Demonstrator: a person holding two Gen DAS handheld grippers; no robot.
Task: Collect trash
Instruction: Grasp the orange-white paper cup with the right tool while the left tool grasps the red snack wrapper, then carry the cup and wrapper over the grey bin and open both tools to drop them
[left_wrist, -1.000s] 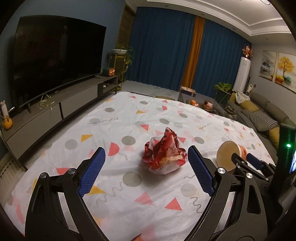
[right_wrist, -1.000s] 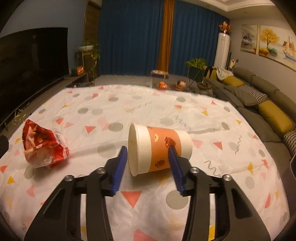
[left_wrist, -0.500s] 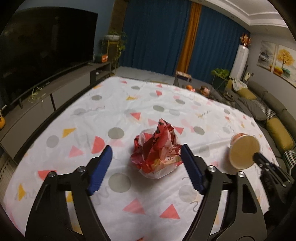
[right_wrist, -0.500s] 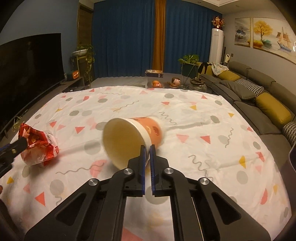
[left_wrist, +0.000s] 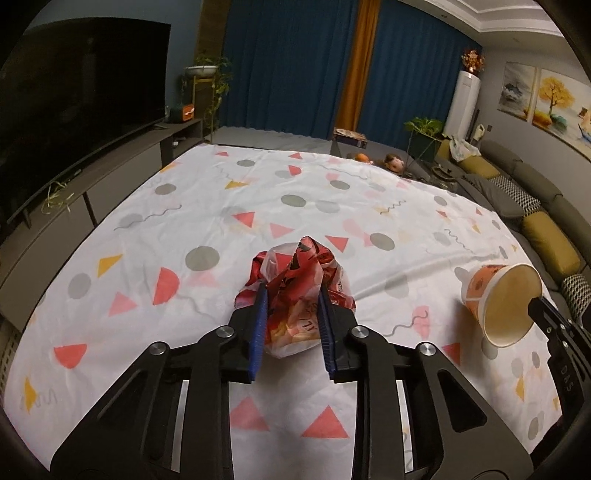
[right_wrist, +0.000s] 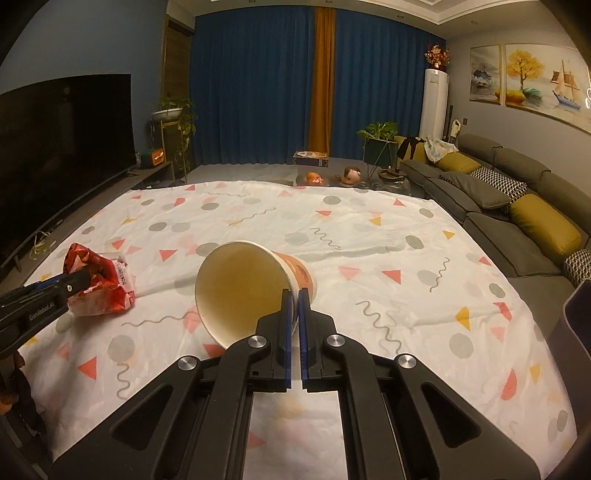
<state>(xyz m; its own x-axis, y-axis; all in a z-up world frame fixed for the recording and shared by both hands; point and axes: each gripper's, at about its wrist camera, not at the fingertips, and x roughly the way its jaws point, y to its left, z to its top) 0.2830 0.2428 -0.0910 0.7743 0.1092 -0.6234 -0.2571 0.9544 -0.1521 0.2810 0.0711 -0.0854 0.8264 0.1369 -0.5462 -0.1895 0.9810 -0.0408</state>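
Note:
A crumpled red and white snack wrapper (left_wrist: 295, 266) lies on the patterned white cloth (left_wrist: 207, 206). My left gripper (left_wrist: 292, 291) straddles it, its jaws closing, and both blue pads press into its sides. In the right wrist view the same wrapper (right_wrist: 99, 284) sits at the left between the left gripper's fingers (right_wrist: 70, 282). My right gripper (right_wrist: 294, 295) is shut on the rim of an orange paper cup (right_wrist: 240, 288). The cup is tilted, with its empty mouth facing the camera. It also shows at the right of the left wrist view, paper cup (left_wrist: 506, 302).
A dark TV (left_wrist: 74, 110) on a long grey cabinet (left_wrist: 110, 177) runs along the left edge of the cloth. A grey sofa (right_wrist: 517, 206) with yellow cushions lines the right side. Potted plants and small items sit beyond the far edge, before blue curtains.
The left jaws closed in from wide apart onto the wrapper as the gripper moved forward. The right gripper clamped the cup's rim and turned its mouth toward the camera.

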